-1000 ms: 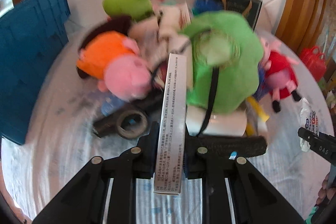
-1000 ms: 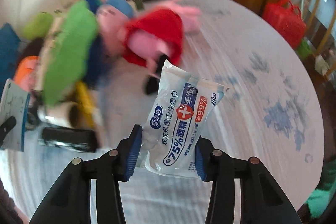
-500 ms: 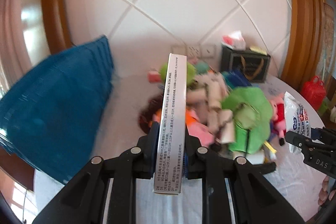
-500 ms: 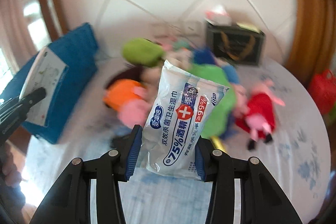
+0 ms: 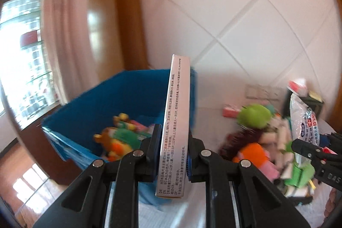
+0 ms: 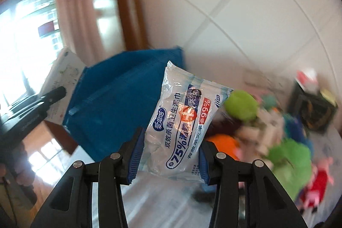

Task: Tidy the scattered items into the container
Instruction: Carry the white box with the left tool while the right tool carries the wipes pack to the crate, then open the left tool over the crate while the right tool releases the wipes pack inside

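The clear plastic wet-wipe packet reads "75%", "99%" and "10pcs"; the right gripper is clamped on its lower half. The left gripper grips a thin white printed carton edge-on (small print, probably Chinese) above the open blue plastic bin.
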The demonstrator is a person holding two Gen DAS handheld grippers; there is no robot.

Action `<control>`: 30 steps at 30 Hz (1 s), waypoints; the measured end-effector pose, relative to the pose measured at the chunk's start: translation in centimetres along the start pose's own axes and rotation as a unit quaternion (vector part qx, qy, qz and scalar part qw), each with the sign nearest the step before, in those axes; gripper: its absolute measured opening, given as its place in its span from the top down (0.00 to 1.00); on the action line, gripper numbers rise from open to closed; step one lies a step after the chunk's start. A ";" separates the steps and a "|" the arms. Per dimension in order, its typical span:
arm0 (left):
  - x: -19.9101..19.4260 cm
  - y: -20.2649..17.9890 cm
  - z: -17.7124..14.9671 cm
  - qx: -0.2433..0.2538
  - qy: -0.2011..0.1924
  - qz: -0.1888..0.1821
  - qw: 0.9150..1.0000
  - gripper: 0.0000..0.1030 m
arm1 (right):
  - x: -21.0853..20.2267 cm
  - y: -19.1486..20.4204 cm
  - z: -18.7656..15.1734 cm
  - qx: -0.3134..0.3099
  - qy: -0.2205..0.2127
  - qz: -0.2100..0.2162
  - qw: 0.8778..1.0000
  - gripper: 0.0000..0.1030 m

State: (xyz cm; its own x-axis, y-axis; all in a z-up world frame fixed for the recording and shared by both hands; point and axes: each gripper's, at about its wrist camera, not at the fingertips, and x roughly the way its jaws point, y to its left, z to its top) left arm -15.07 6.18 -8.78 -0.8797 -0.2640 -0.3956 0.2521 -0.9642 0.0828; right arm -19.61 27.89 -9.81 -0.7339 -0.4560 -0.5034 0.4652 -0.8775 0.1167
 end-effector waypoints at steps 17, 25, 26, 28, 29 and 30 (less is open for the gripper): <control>13.7 18.6 2.6 0.003 0.033 -0.029 0.999 0.82 | 19.8 19.8 8.4 -0.026 0.027 0.015 0.999 0.57; 16.9 21.2 1.5 -0.012 0.069 -0.059 0.996 0.81 | 23.1 22.4 9.6 -0.047 0.054 -0.036 0.997 0.56; 17.0 21.1 1.4 -0.010 0.068 -0.060 0.996 0.81 | 23.1 22.7 9.6 -0.049 0.056 -0.041 0.996 0.55; 17.2 21.2 1.3 -0.010 0.069 -0.066 0.995 0.78 | 23.1 22.7 9.6 -0.049 0.060 -0.048 0.996 0.48; 17.3 21.2 1.2 -0.010 0.070 -0.068 0.995 0.68 | 23.3 22.9 9.7 -0.048 0.062 -0.053 0.996 0.46; 17.3 21.2 1.2 -0.011 0.068 -0.066 0.995 0.51 | 23.4 22.9 9.7 -0.048 0.062 -0.060 0.995 0.45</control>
State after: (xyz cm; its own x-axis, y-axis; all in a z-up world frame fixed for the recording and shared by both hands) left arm -25.47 -18.86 -12.73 -0.8437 -0.1279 -0.5213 0.1485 -0.9889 0.0023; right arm -30.91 -4.27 -10.61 -0.7229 -0.3227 -0.6110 0.4283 -0.9032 -0.0297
